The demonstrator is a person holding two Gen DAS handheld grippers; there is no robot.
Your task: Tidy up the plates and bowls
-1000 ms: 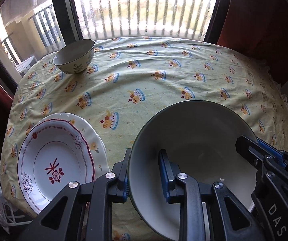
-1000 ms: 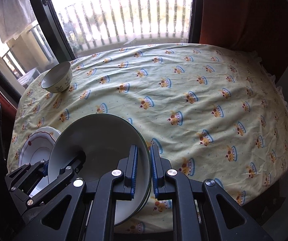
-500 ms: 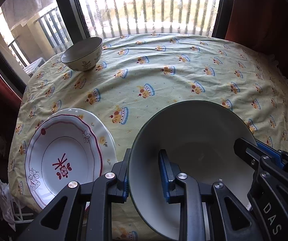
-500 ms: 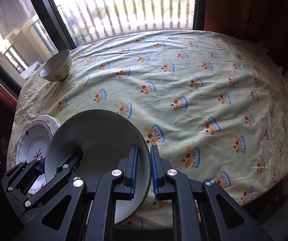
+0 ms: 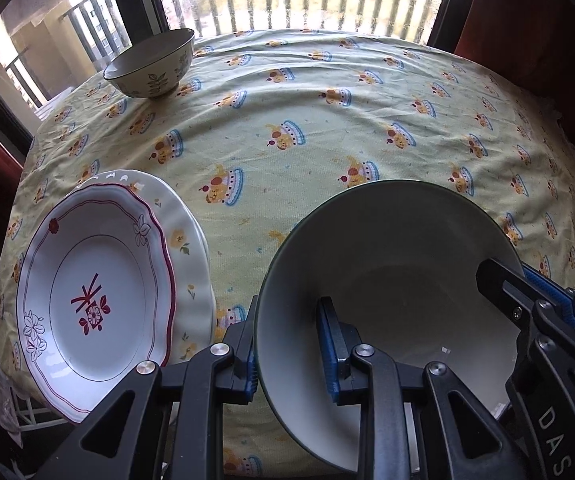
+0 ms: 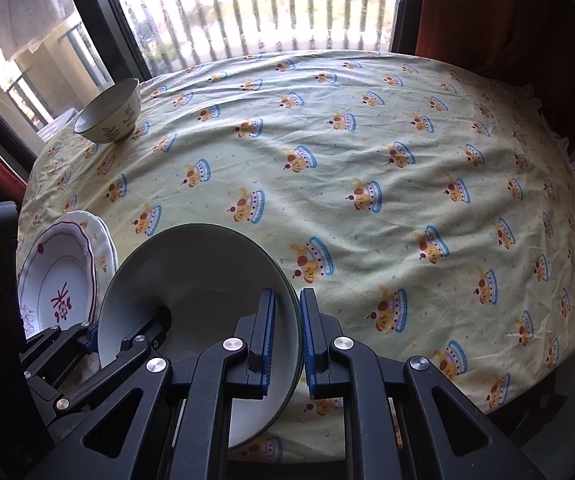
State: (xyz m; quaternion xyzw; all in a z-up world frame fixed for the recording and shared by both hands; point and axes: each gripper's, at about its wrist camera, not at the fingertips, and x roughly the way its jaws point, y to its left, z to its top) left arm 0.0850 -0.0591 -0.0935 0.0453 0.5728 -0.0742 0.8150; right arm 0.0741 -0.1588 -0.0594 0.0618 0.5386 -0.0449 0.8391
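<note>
Both grippers hold one large pale bowl with a dark green rim (image 5: pixel 399 264), above the table's near edge. My left gripper (image 5: pixel 287 348) is shut on its left rim. My right gripper (image 6: pixel 287 340) is shut on its right rim; the bowl also shows in the right wrist view (image 6: pixel 191 276). A white plate with a red scalloped line and flower (image 5: pixel 91 292) lies on a larger cream plate (image 5: pixel 187 240) at the near left. A small leaf-patterned bowl (image 5: pixel 151 64) stands at the far left.
The round table has a yellow cloth printed with crowns (image 6: pixel 367 152). A window with bars and a dark frame is behind it (image 6: pixel 255 4). Red curtains hang at the far right (image 6: pixel 507 20).
Both grippers have carried the large bowl forward and a little left over the table. The plates and the small bowl look nearer and have not moved.
</note>
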